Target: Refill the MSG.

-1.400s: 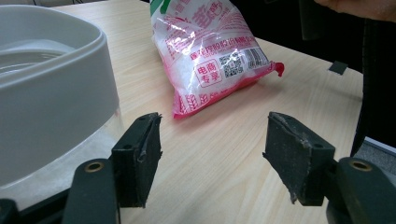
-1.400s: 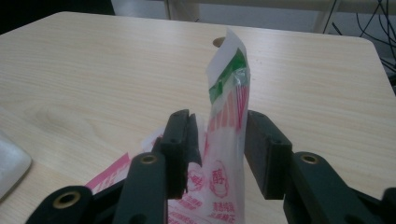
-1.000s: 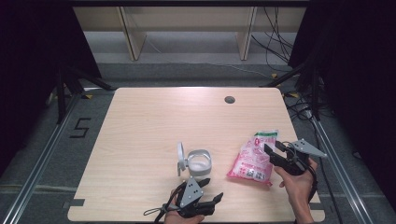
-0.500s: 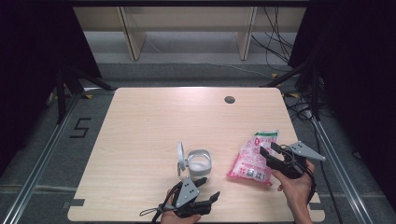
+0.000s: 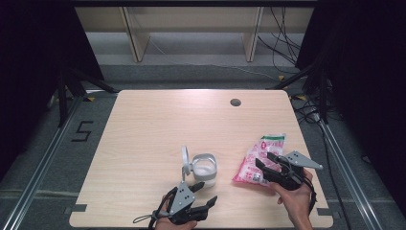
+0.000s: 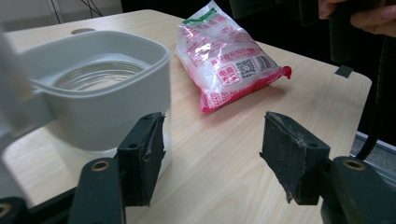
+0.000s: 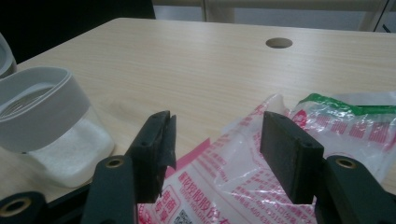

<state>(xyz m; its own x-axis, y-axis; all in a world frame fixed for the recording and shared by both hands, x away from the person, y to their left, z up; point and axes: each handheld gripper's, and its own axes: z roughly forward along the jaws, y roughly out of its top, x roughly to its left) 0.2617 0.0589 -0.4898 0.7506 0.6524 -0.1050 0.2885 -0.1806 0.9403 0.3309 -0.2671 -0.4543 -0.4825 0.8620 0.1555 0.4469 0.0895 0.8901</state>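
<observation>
Pink-and-white bag (image 5: 261, 160) lies flat on the tabletop (image 5: 158, 124) at its near right, with a white container (image 5: 204, 169) just to its left, lid (image 5: 184, 160) standing open on the container's left side. From the high view, the right gripper (image 5: 263, 164) sits over the bag's near end, and the left gripper (image 5: 205, 192) is at the near edge, just in front of the container. The right gripper view adds what the high view cannot: its jaws are apart, one on each side of a raised fold of the bag (image 7: 261, 182), not clamped on it, and white grains (image 7: 70, 154) fill the container's clear lower part. The left gripper view shows its own jaws wide apart and empty, the left one close beside the container (image 6: 98, 88), and a printed square code (image 6: 247, 67) on the bag (image 6: 229, 56). Compared with a second ago, the right gripper has moved left and down onto the bag, and the left gripper has drawn back towards the near edge.
</observation>
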